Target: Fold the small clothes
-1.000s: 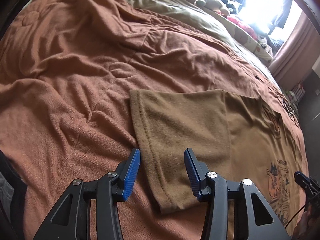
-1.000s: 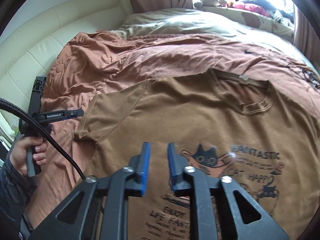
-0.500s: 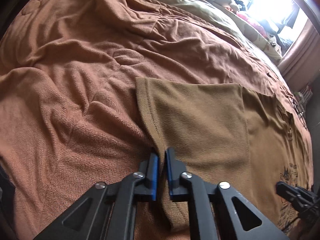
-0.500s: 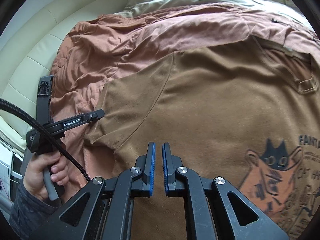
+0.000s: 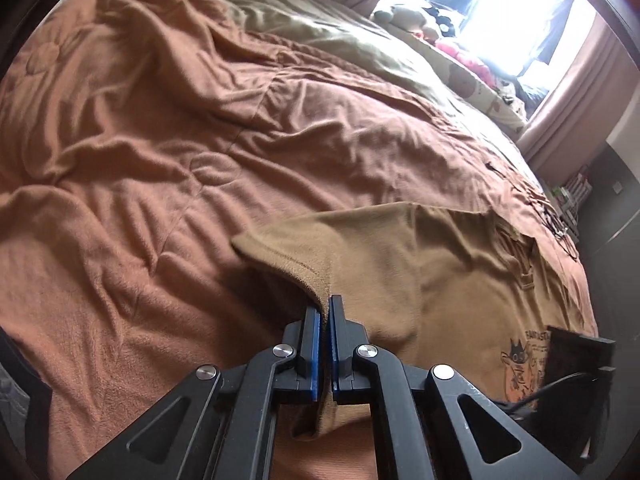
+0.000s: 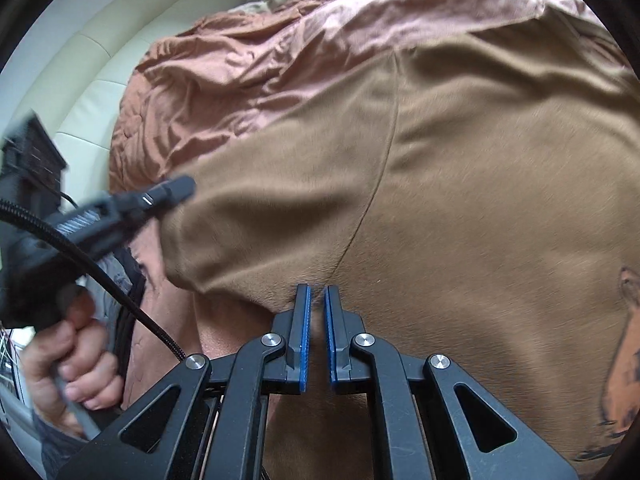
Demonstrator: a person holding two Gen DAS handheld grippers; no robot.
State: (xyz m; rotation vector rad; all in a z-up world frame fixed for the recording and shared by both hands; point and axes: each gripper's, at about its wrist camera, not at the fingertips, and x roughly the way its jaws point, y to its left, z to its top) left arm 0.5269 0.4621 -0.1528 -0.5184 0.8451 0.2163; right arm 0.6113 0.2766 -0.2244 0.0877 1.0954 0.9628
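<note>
Pinching sleeve hem (image 5: 308, 268) (lifted): left gripper (image 5: 324, 308) fingers clamped | right gripper (image 6: 316, 296) fingers clamped on t-shirt (image 6: 480, 200)

My left gripper (image 5: 324, 308) has its blue-padded fingers (image 5: 314, 344) pinched nearly together, angled low and forward. My right gripper (image 6: 316, 300) stands likewise, fingers (image 6: 303, 336) a sliver apart. My left hand (image 6: 72, 364) wraps the handle, knuckles curled tight.

A tan-brown T-shirt (image 5: 440, 272) with an orange-and-black cartoon cat print (image 5: 520, 364) lies on a rust-orange blanket (image 5: 160, 140). Beyond it are olive-beige bedding (image 5: 328, 36), dusty-pink curtains (image 5: 576, 92) and a cream padded headboard (image 6: 92, 72). Each black tool (image 5: 324, 312) carries blue pads (image 6: 305, 320).
</note>
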